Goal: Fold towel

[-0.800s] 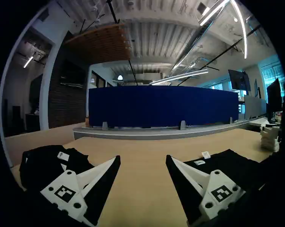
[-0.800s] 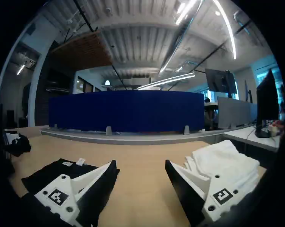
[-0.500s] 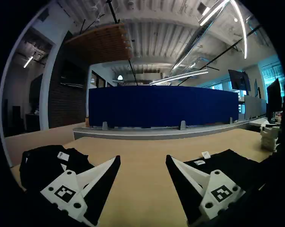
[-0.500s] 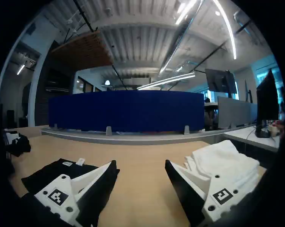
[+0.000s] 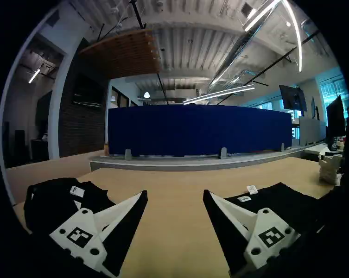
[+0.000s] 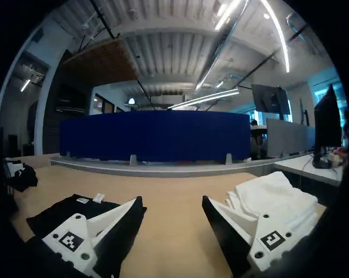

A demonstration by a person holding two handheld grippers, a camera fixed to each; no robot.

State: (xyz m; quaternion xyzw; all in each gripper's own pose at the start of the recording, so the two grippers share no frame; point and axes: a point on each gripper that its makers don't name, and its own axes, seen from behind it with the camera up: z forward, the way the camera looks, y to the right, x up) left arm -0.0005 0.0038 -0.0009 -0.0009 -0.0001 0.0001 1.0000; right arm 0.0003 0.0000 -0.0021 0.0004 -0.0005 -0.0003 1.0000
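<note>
Left gripper: jaws spread wide, nothing held, bare wooden table in the gap. In the left gripper view, a black cloth with tags lies flat just beyond the finger on the view's right, outside the jaws. A second black cloth lies beyond the other finger. The white towels are stacked well off past the tagged cloth, at the view's far right edge.

Right gripper: jaws equally wide, empty, over bare table. In the right gripper view, the white towels sit folded just behind the finger on the view's right; whether they touch it I cannot tell. The black cloth with tags lies behind the opposite finger. A blue partition stands across the far table edge.
</note>
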